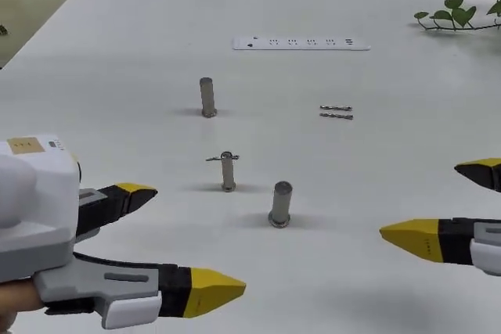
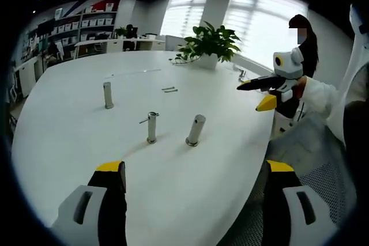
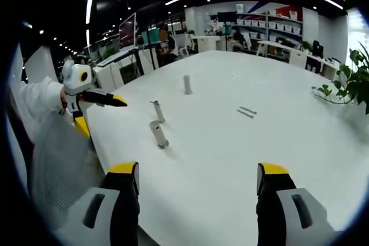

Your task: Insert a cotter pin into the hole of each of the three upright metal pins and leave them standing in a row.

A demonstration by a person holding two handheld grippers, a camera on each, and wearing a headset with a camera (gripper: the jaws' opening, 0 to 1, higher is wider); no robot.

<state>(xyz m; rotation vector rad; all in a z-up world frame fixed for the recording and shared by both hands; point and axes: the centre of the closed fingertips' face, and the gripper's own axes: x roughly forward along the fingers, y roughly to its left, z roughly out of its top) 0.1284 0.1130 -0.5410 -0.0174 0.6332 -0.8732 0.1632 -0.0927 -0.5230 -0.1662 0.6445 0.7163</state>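
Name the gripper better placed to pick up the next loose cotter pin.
Right. The loose cotter pins lie nearer the right gripper; the left gripper sits farther off. Both are open.

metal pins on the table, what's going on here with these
A person holds a gripper in each hand, the left gripper and right gripper both open and empty over the near side of the white table. Three metal pins stand on it. The middle pin has a cotter pin through its top; the far pin and the near pin have none. Two loose cotter pins lie to their right, nearer than a power strip.
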